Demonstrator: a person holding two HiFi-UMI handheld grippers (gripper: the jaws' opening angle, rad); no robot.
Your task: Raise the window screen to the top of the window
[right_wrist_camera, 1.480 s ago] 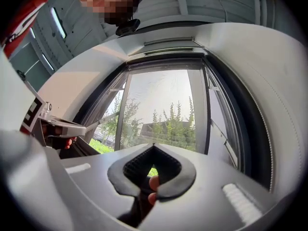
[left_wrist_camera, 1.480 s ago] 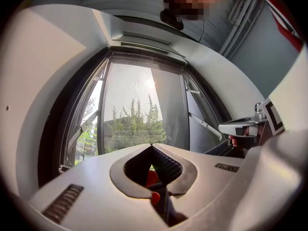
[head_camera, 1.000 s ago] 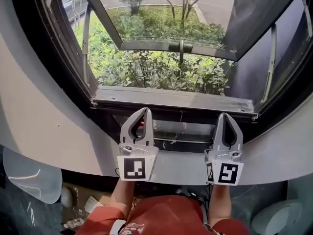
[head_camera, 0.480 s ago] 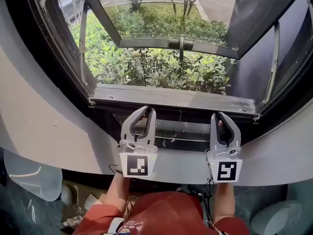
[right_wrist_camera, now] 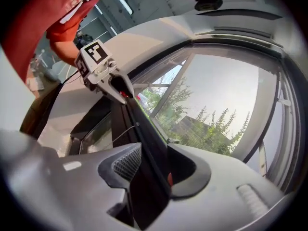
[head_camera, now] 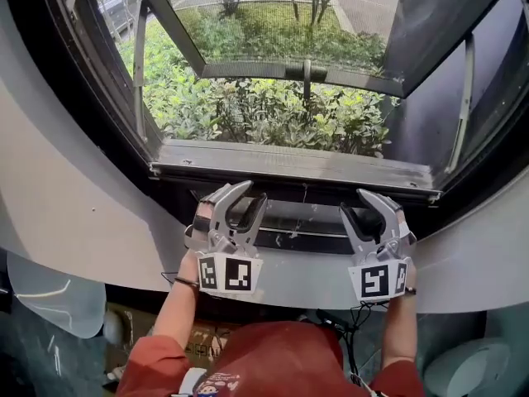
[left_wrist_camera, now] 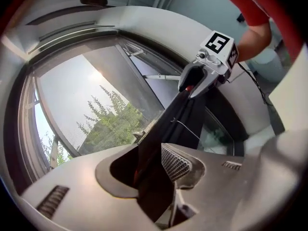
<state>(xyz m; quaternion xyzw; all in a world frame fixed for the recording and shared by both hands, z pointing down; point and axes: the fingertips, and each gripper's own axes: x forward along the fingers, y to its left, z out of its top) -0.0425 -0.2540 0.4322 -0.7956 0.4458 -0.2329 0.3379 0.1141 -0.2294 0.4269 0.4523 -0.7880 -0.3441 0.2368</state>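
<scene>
The window screen's dark bottom bar point(head_camera: 314, 195) lies low, just under the grey lower frame rail point(head_camera: 289, 168) and along the far edge of the pale sill point(head_camera: 83, 222). The left gripper point(head_camera: 252, 193) sits near the bar's left end and the right gripper point(head_camera: 354, 201) near its right end. The jaws of both have just been opening and stand wide, with the bar running between them and the ribbed pads beside it, not pressing. Beyond the rail the opening is free up to the outward-tilted sash point(head_camera: 289, 71), bounded by dark side frames left and right, with shrubs point(head_camera: 264, 114) outside.
</scene>
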